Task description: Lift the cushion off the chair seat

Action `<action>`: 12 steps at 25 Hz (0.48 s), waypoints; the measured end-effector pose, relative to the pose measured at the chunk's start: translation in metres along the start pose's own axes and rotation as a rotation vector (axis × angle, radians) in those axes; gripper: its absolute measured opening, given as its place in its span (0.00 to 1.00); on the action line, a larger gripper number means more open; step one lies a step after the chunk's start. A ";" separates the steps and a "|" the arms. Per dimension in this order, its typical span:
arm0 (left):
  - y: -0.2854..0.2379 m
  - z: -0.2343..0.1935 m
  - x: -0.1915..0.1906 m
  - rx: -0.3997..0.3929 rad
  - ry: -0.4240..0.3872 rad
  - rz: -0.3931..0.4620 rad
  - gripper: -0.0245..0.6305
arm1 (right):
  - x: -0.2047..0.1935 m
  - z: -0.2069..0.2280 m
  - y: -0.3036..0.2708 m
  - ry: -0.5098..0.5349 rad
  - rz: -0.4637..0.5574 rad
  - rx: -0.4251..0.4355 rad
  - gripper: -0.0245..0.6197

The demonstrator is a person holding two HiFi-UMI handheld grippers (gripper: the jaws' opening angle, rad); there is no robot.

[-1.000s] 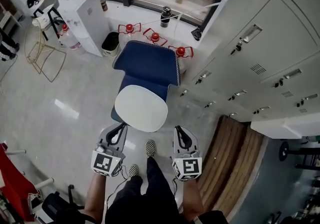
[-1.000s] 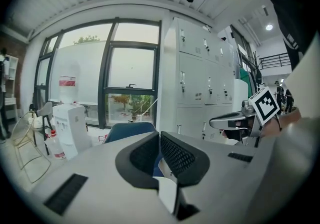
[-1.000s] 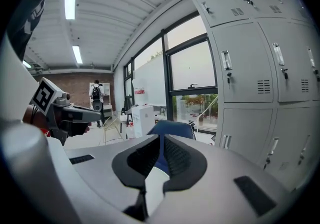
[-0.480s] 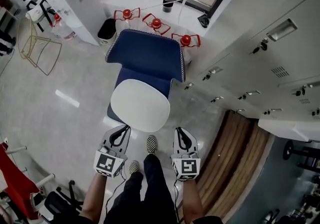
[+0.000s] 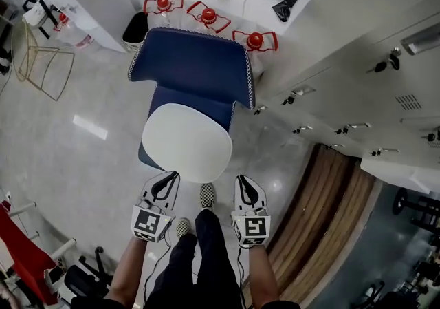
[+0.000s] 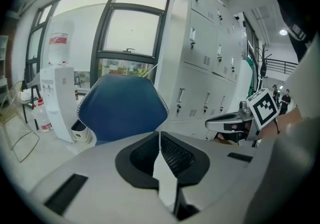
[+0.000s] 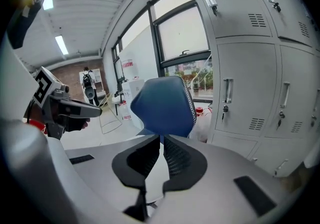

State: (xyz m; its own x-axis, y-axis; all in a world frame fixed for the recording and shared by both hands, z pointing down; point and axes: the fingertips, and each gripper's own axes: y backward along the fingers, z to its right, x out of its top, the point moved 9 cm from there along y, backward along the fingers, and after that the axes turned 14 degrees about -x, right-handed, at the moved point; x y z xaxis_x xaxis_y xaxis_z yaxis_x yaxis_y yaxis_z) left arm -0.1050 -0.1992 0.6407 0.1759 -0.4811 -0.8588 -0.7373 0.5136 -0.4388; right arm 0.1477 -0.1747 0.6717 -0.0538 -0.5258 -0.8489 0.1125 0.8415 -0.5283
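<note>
Both grippers are closed with nothing between the jaws. Your left gripper [image 5: 169,177] and right gripper [image 5: 241,179] hang side by side just short of the chair [image 5: 192,67], each angled down toward its front. Their own views confirm it: in each, the dark pads meet at the tip. The cushion [image 5: 186,142] is a white oval lying flat on the seat and covering most of it, with blue showing only along its left side and behind it, under the backrest. Its near edge sits between your two grippers, a little ahead of them, and neither touches it.

Judge it as light and soft. It looks thin and smooth-skinned, so expect it to sag or fold if you lift it by one point, and the cover may slip in a shallow pinch. Nothing about it looks fragile, so a firm bite should be safe.

You will need to open the jaws first. Then take the near rim with one gripper left of its middle and the other right of it, where the edge curves back and should be easiest to get a jaw under. Bite well in from the rim, not on the very lip, and raise both sides evenly so it comes off level. There is bare floor [image 5: 75,129] to your left and lockers [image 5: 357,60] close on the right, so the left is the roomier side to carry toward.
</note>
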 end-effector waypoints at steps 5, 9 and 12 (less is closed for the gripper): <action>-0.015 -0.012 -0.018 -0.007 0.012 -0.005 0.08 | -0.022 0.001 -0.021 0.001 -0.014 -0.007 0.10; -0.025 -0.021 -0.035 -0.014 0.013 -0.034 0.08 | -0.039 0.002 -0.037 -0.005 -0.023 -0.008 0.10; -0.033 -0.029 -0.051 -0.018 0.013 -0.057 0.08 | -0.053 0.003 -0.052 -0.010 -0.027 -0.006 0.10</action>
State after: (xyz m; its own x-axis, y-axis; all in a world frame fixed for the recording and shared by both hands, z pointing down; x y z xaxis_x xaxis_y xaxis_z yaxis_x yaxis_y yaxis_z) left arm -0.1083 -0.2126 0.7069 0.2094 -0.5183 -0.8292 -0.7383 0.4722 -0.4816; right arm 0.1477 -0.1906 0.7440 -0.0472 -0.5497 -0.8340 0.1052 0.8276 -0.5514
